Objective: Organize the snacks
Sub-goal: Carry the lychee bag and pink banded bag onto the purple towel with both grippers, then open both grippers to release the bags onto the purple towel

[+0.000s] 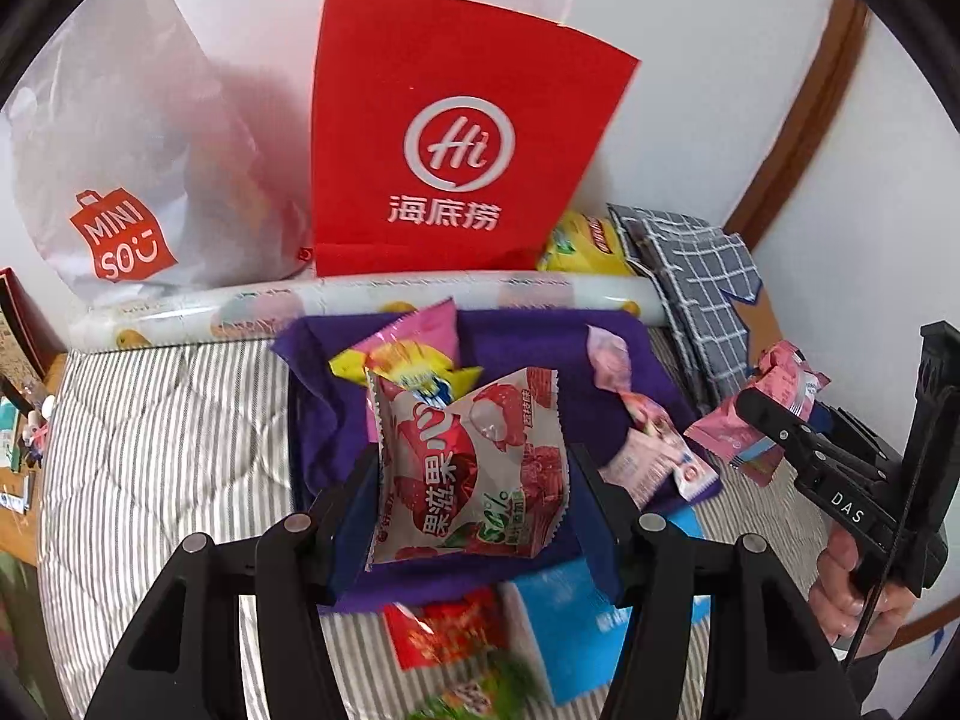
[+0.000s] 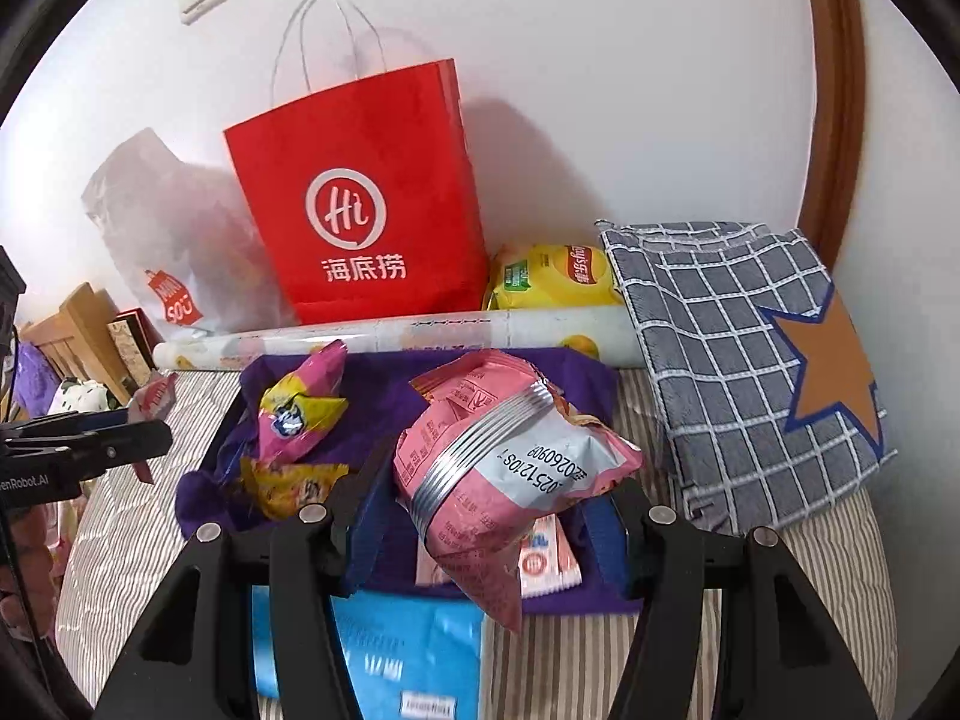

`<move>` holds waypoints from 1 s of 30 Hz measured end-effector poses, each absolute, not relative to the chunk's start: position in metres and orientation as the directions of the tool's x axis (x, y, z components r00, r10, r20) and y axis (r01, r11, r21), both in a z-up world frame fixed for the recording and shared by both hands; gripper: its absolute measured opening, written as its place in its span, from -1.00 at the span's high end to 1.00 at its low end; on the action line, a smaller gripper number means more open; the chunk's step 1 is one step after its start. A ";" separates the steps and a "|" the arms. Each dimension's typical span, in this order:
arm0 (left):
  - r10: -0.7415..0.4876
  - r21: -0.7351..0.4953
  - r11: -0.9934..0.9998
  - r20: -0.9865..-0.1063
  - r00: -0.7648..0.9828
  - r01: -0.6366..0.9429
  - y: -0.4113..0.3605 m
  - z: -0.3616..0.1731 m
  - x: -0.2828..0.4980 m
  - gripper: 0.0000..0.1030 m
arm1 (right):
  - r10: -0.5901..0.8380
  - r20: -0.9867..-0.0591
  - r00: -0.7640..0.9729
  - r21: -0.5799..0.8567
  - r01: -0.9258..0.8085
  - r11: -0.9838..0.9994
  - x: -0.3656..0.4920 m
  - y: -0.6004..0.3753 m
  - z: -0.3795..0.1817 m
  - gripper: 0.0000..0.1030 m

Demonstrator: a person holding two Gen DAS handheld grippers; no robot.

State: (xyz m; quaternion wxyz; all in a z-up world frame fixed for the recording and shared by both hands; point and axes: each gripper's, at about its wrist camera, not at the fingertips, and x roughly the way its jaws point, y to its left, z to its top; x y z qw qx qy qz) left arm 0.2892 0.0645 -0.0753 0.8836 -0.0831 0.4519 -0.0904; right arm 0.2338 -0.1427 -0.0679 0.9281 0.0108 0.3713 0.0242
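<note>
Snacks first: we see a red-and-white lychee jelly packet (image 1: 468, 468) centre frame in the left wrist view, pinched between our left tongs (image 1: 474, 480), fingers closed against its two side edges, above the purple cloth-lined tray (image 1: 540, 336). Right tongs (image 2: 492, 516) are closed on a pink crinkled snack bag with a silver seal band (image 2: 504, 468), centre of the right wrist view, over the same tray. In the tray: a pink-and-yellow cartoon snack pouch (image 2: 300, 414) at left and small pink-white sachets (image 1: 654, 450) at right. Tray sits on the grey-striped bed (image 1: 168, 420). Upper frame: red paper bag with white "Hi" logo (image 1: 456, 138), white plastic Miniso bag (image 1: 120, 180), yellow chip bag (image 2: 552, 276), blue-grey checked cloth (image 2: 738, 360), long white printed roll (image 1: 360, 300). Blue packet (image 2: 408, 648) at lower centre.
</note>
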 end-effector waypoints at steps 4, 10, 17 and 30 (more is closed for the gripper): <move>-0.232 -0.227 0.971 -0.789 0.569 0.081 0.067 -0.080 0.306 -0.11 | 0.053 -0.696 0.716 0.044 -0.032 0.999 0.253 -0.145 -0.076 -0.12; -0.242 -0.239 0.968 -0.795 0.556 0.078 0.066 -0.094 0.330 -0.11 | 0.069 -0.725 0.685 0.068 -0.029 0.997 0.278 -0.149 -0.095 -0.12; -0.258 -0.260 0.963 -0.819 0.513 0.070 0.060 -0.121 0.353 -0.11 | 0.102 -0.775 0.623 0.094 -0.047 0.994 0.302 -0.148 -0.122 -0.12; -0.219 -0.209 0.975 -0.844 0.490 0.076 0.050 -0.137 0.367 -0.11 | 0.086 -0.821 0.564 0.063 -0.060 0.996 0.316 -0.143 -0.150 -0.12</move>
